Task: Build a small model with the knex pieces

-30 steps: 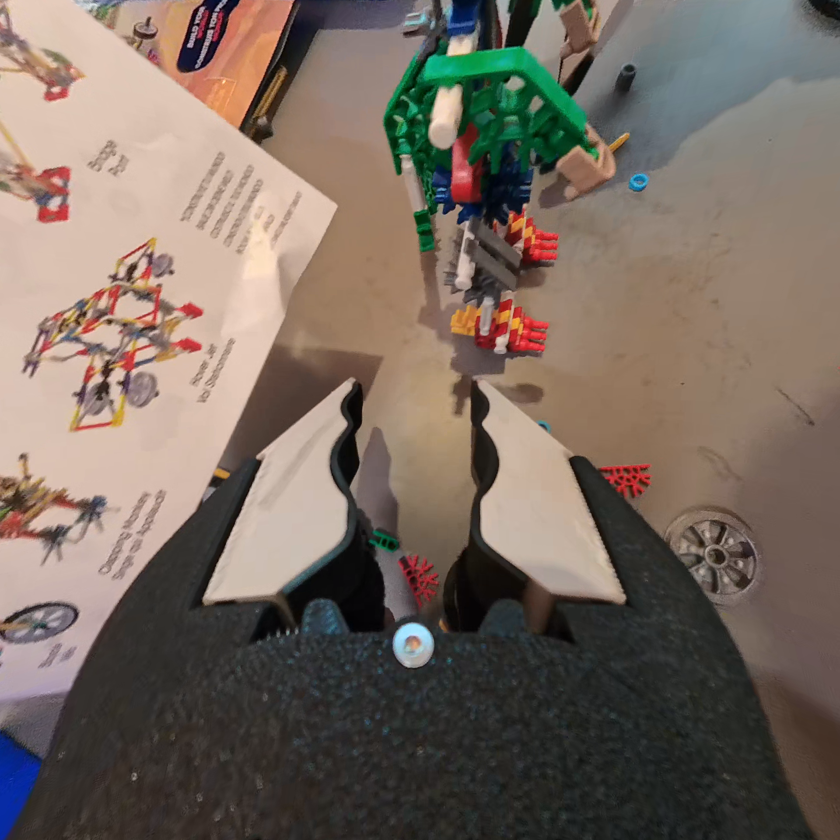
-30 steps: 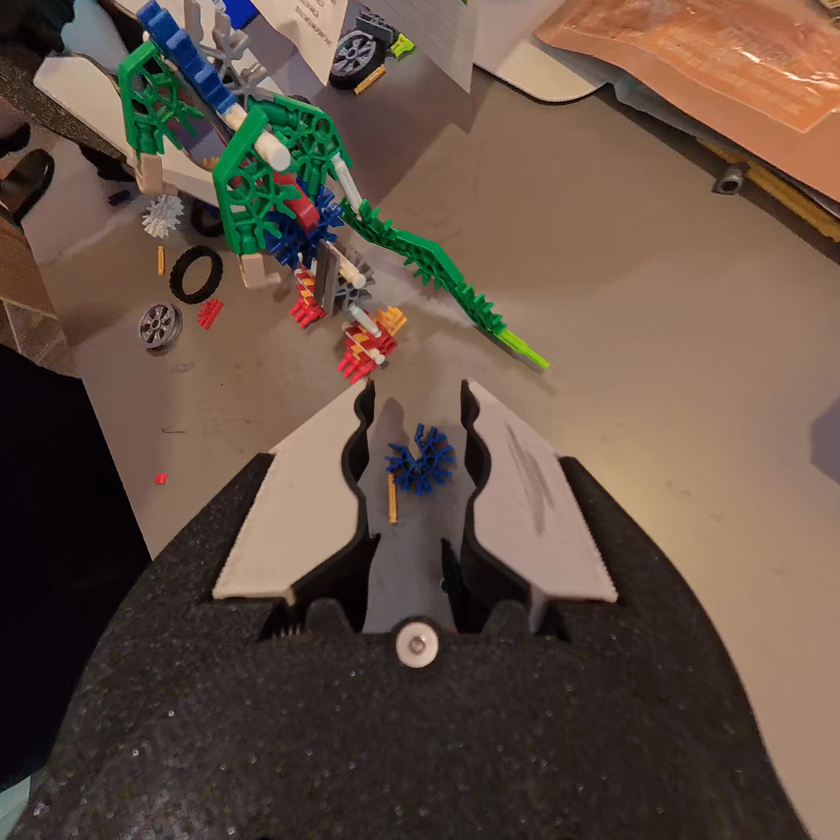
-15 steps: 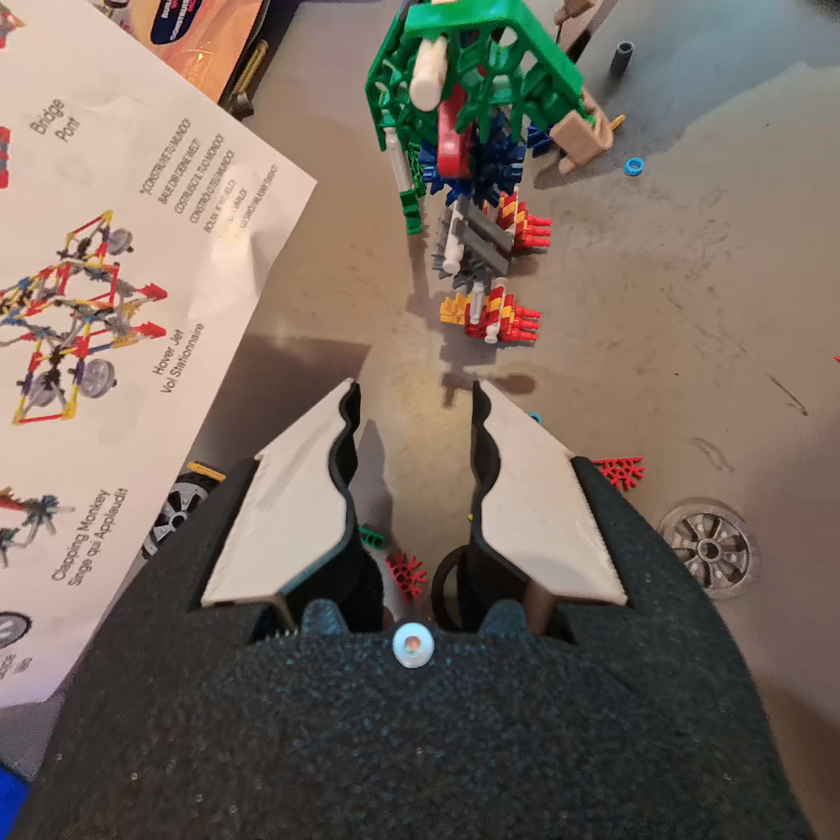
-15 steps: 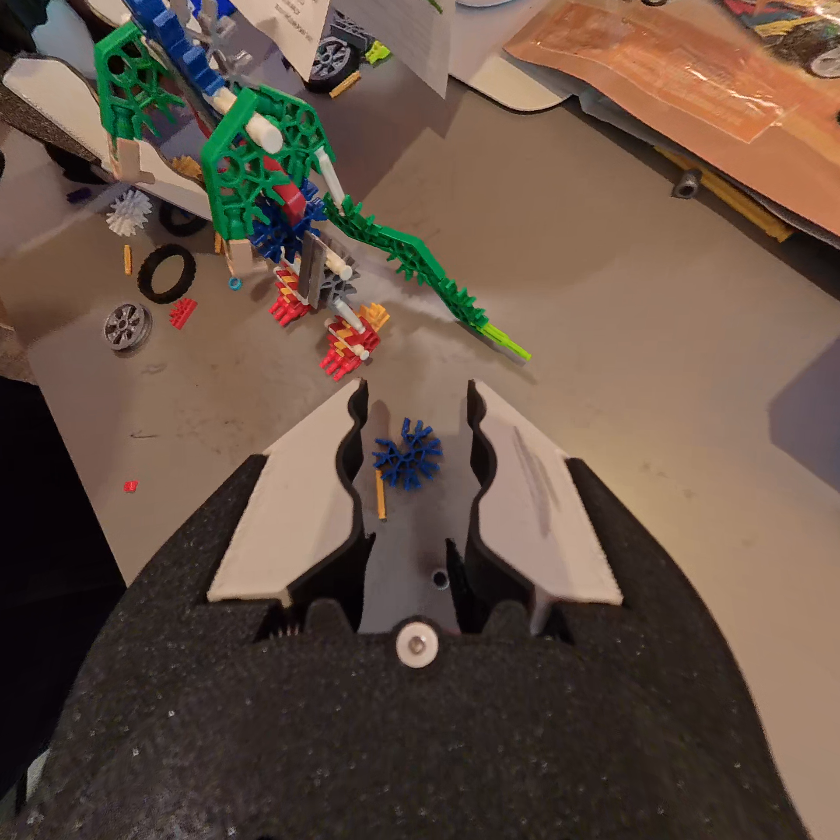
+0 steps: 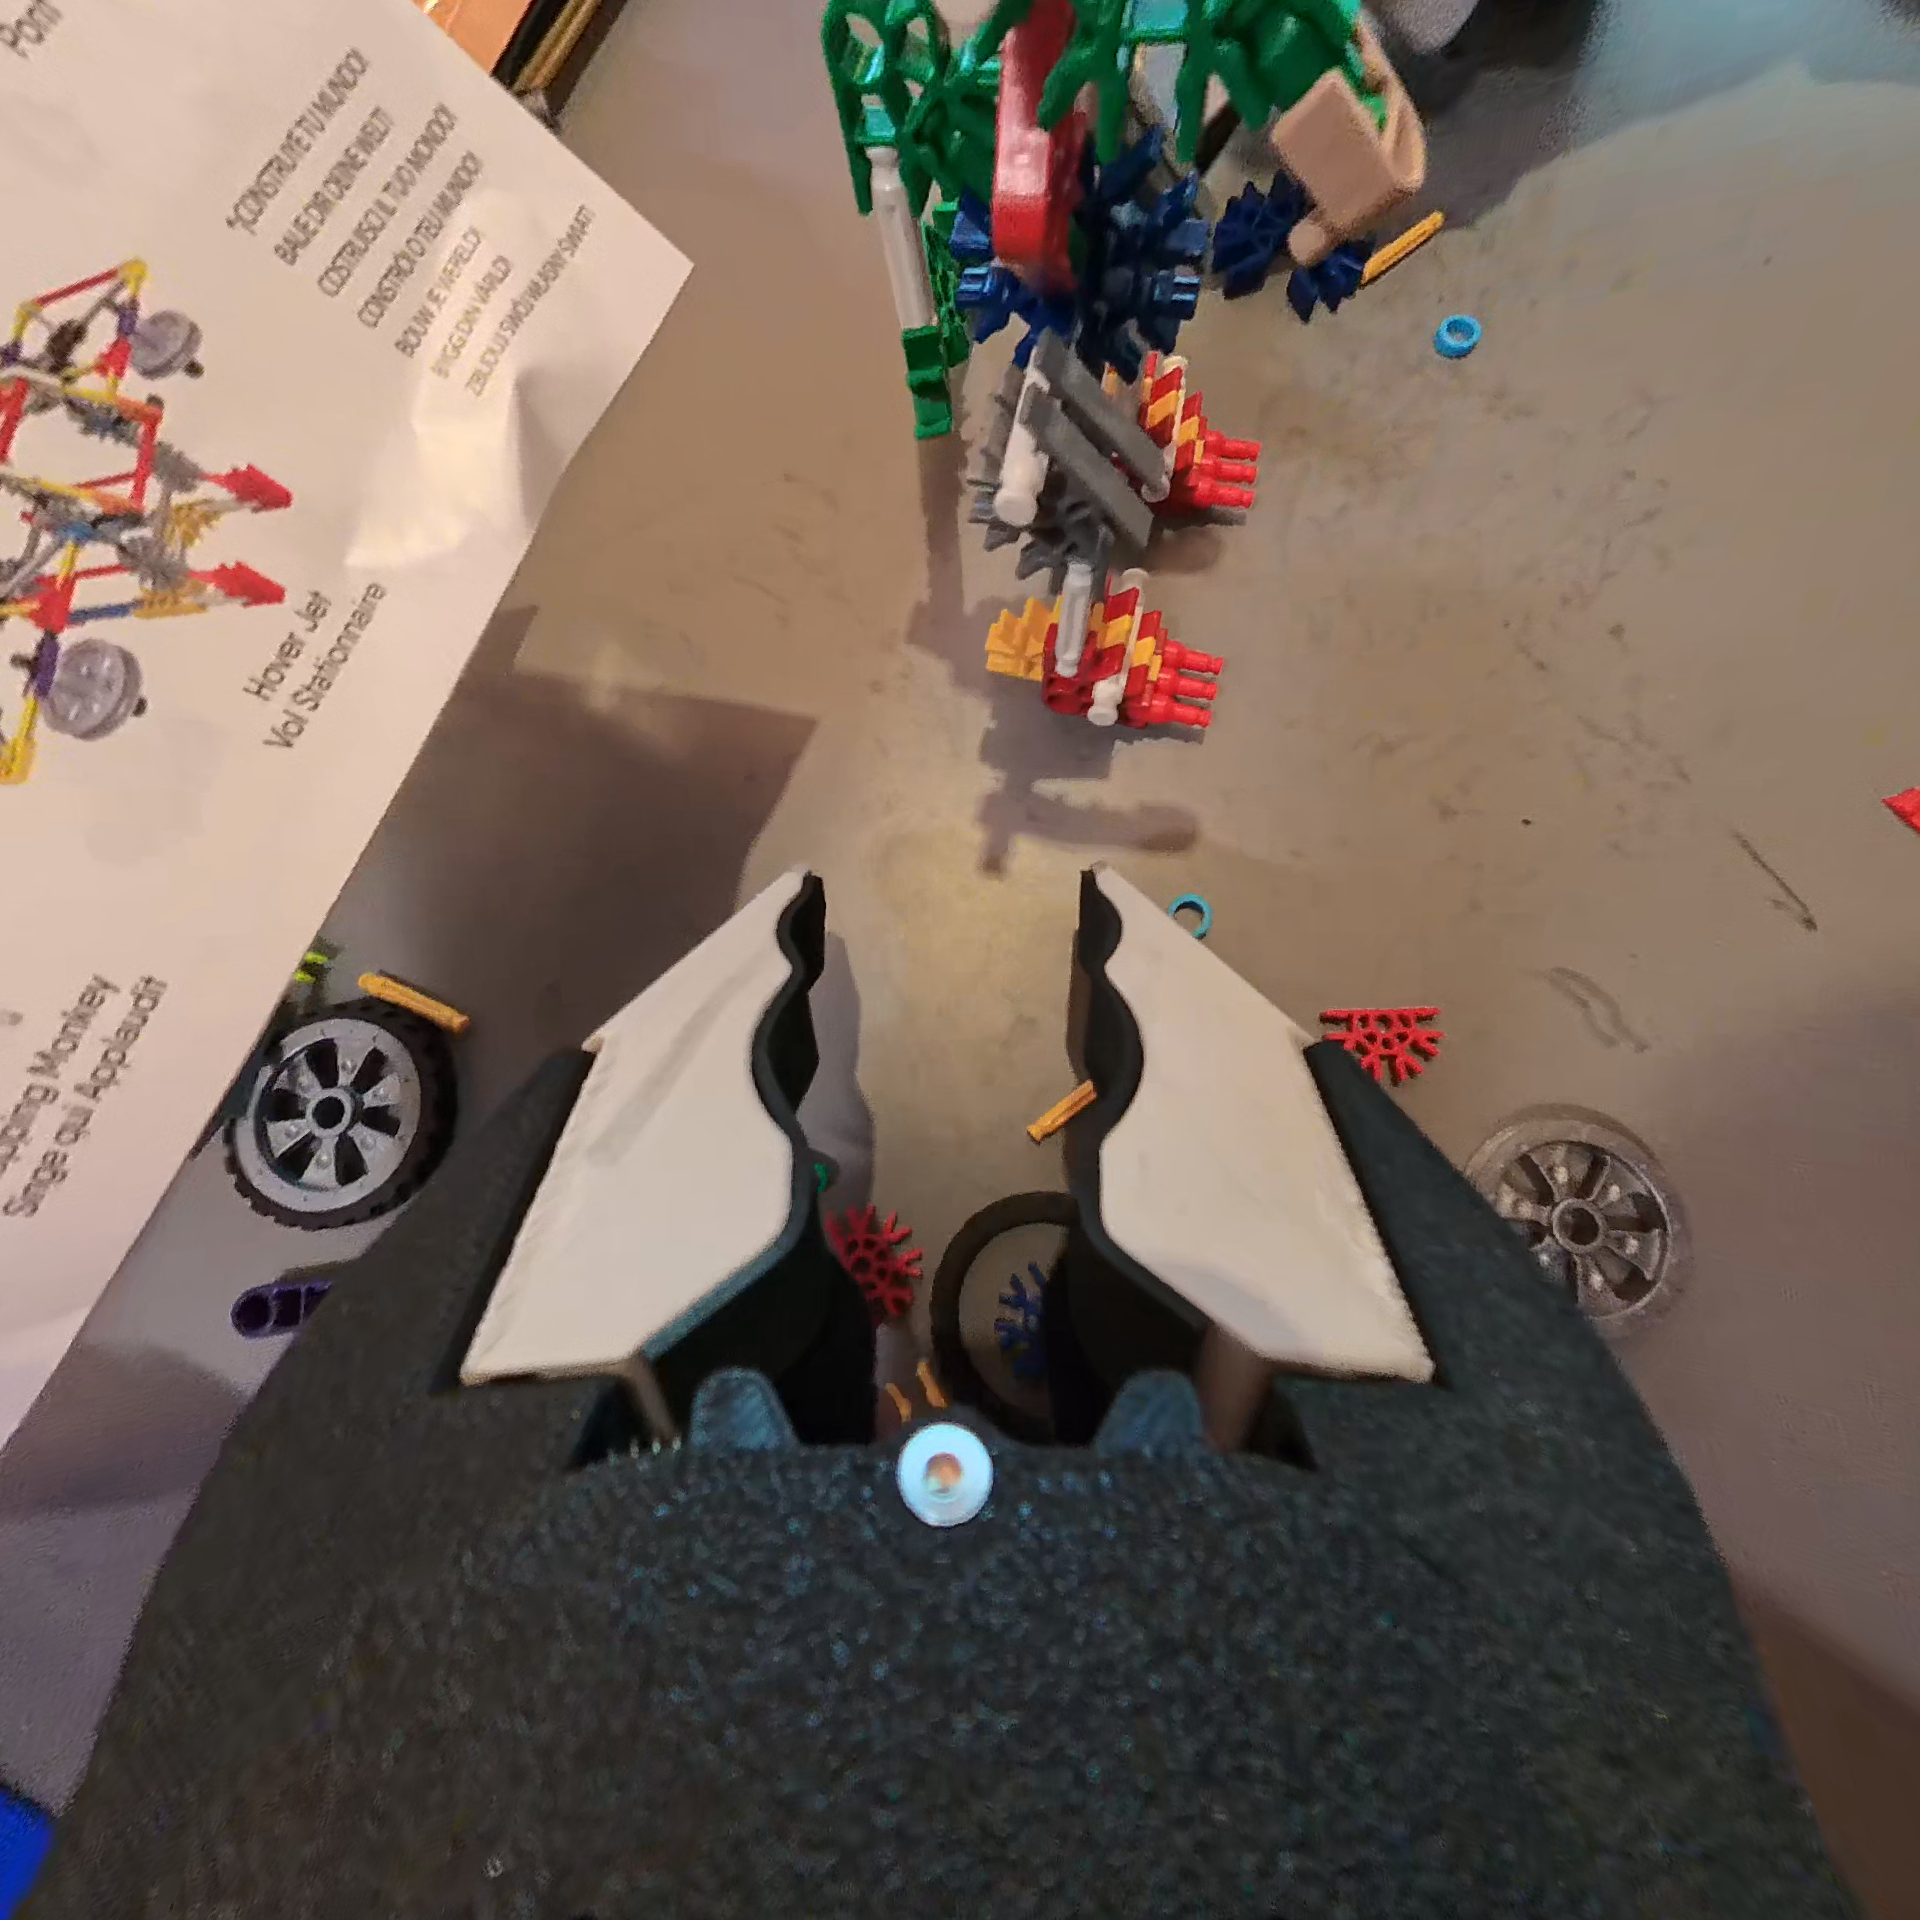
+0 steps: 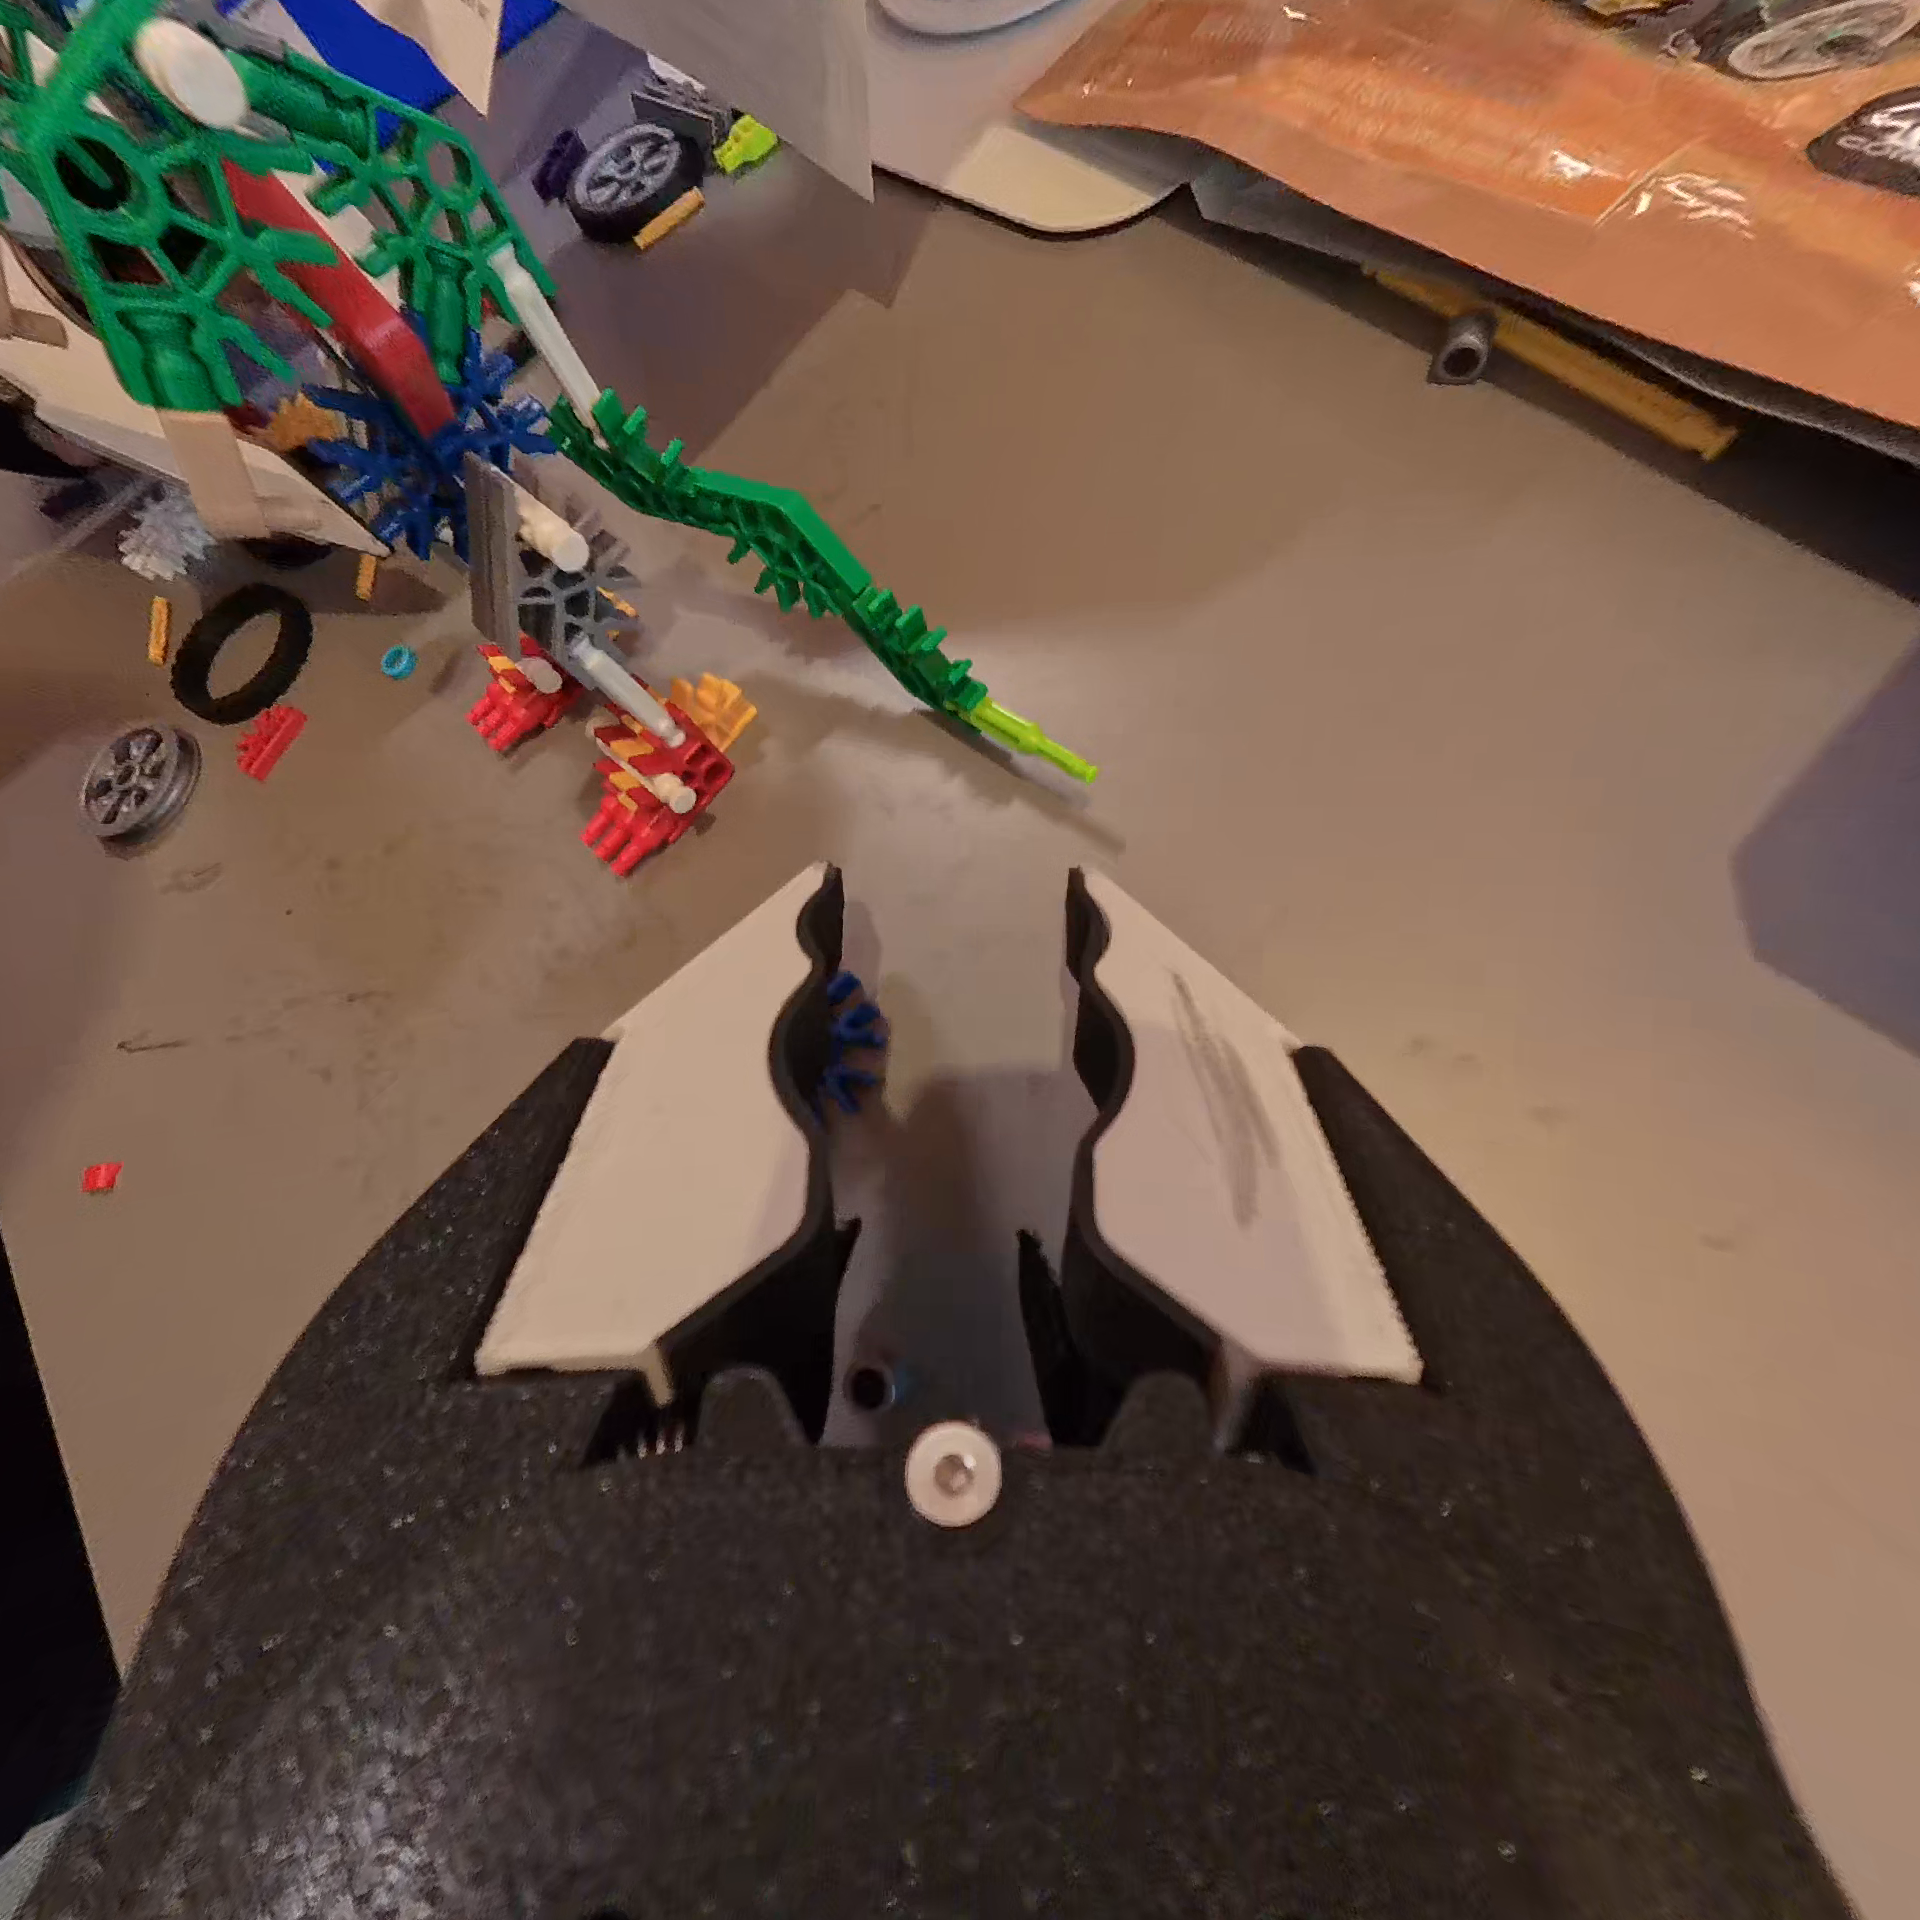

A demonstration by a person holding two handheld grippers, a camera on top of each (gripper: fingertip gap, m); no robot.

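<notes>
Grey table [image 5: 1558,727]; both tools [image 5: 945,904] [image 6: 951,883] low, jaws apart.

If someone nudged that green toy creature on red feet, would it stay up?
Probably not firmly. The toy creature stands tall on two small red feet, so it looks tippy. Its long green tail touches the table, perhaps steadying it. The snapped-together pieces could pop apart.

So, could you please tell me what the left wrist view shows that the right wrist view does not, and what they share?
Only the left wrist view shows the printed instruction sheet beside the open left gripper and a red snowflake connector.

Only the right wrist view shows the model's long green tail, the orange bag, and a blue connector at the open right gripper.

Both show the green toy model with red feet, the bare grey hub and the grey table.
</notes>
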